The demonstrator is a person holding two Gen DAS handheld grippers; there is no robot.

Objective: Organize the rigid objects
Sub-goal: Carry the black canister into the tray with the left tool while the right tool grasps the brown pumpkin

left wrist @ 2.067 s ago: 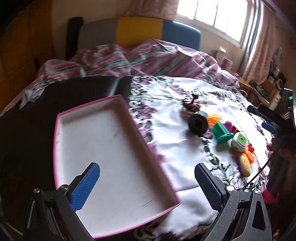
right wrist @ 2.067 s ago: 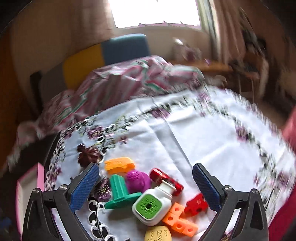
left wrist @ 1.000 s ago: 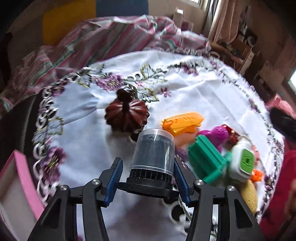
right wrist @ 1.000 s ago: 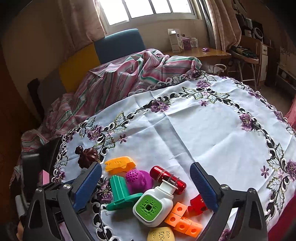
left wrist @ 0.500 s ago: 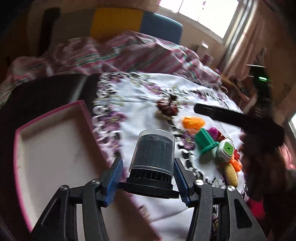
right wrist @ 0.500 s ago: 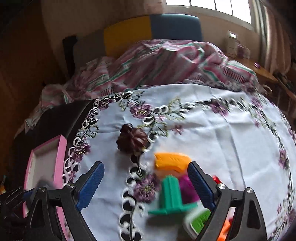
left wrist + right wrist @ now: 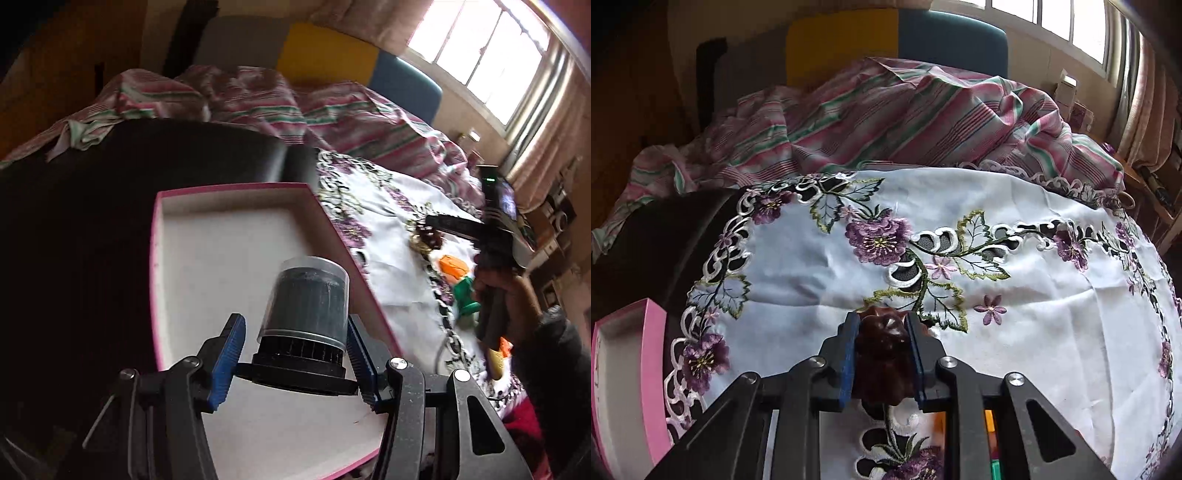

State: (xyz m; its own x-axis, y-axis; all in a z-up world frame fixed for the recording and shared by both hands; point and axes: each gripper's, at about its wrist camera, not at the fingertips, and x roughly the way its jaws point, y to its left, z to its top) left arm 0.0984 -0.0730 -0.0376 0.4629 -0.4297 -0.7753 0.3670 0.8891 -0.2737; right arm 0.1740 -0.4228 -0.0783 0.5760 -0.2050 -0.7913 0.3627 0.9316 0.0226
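Note:
My left gripper [image 7: 291, 360] is shut on a black cylinder with a clear cap [image 7: 306, 306] and holds it over the near part of the pink-rimmed white tray [image 7: 207, 236]. My right gripper [image 7: 882, 350] is shut on a dark brown pumpkin-shaped piece [image 7: 882, 347] at the white embroidered tablecloth [image 7: 1015, 332]. In the left wrist view the right gripper [image 7: 480, 236] sits over the toy pile: an orange piece [image 7: 452, 266], a green piece [image 7: 466, 295], a yellow one [image 7: 495, 360].
The tray's pink edge [image 7: 653, 369] shows at the left of the right wrist view. A striped blanket [image 7: 905, 110] lies beyond the table. The dark table surface [image 7: 74, 240] lies left of the tray. A chair back [image 7: 325, 48] stands behind.
My left gripper has carried the black cylinder from over the cloth to above the tray. My right gripper has moved to the brown pumpkin piece and shut on it.

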